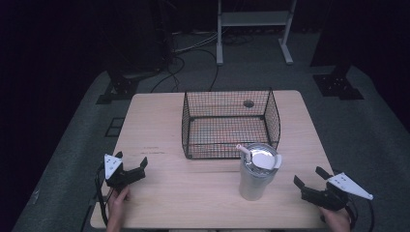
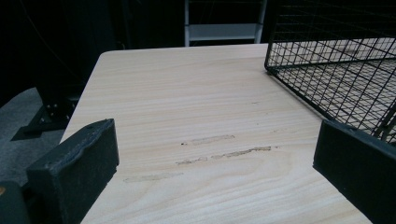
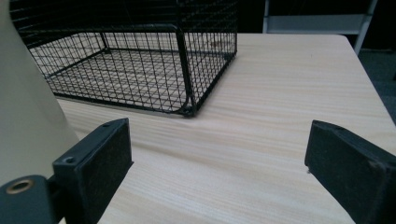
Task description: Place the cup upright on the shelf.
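Note:
A steel tumbler (image 1: 256, 173) with a clear lid and a straw stands upright near the table's front, right of centre; its pale side (image 3: 23, 102) fills the left edge of the right gripper view. Behind it sits a black wire basket (image 1: 229, 123), with nothing visible inside. My left gripper (image 1: 130, 166) rests open at the front left, well apart from both, its jaws wide with bare wood between them (image 2: 210, 154). My right gripper (image 1: 312, 178) is open at the front right, a short way right of the tumbler, holding nothing (image 3: 219, 154).
The light wooden table (image 1: 159, 125) has a round cable hole (image 1: 248, 103) behind the basket. A white frame's legs (image 1: 254, 29) and dark stands are on the grey floor beyond. The basket's corner (image 2: 327, 70) lies right of my left gripper and another corner (image 3: 187, 109) ahead of my right.

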A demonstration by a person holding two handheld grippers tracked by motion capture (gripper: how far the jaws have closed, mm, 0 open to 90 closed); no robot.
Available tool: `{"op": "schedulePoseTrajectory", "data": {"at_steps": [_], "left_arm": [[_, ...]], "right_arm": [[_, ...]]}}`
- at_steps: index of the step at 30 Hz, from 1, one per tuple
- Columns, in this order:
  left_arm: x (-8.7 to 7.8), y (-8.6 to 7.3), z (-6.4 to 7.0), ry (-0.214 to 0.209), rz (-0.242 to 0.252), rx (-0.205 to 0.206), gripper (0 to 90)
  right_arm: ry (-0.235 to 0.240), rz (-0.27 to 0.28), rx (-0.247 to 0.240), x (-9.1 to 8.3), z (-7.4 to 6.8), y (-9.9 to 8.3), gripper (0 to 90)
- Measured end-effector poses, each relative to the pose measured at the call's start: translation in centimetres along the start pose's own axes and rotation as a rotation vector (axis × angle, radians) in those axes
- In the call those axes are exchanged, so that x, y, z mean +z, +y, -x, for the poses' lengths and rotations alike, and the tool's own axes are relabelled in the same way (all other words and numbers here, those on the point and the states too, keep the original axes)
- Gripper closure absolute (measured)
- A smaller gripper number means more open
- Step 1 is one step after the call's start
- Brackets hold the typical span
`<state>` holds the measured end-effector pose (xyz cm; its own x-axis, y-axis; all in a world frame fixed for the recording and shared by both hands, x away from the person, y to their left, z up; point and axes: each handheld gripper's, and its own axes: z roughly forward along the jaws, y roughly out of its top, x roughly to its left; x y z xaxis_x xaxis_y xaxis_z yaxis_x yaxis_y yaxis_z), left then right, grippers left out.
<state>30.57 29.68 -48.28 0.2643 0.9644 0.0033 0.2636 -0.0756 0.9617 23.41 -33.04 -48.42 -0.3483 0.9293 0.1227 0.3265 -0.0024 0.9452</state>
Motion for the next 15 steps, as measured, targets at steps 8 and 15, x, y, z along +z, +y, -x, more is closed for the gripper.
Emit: {"op": "schedulePoseTrajectory", "data": {"at_steps": [8, 15], "left_arm": [[0.0, 0.0, 0.0, 0.002, -0.003, 0.0, 0.0], [0.0, 0.0, 0.0, 0.002, -0.004, 0.002, 0.0]], "right_arm": [[0.052, -0.008, -0.048, -0.1, -1.1, 1.1, 6.8], [0.094, -0.017, -0.101, -0.3, -2.3, 2.2, 6.7]]}}
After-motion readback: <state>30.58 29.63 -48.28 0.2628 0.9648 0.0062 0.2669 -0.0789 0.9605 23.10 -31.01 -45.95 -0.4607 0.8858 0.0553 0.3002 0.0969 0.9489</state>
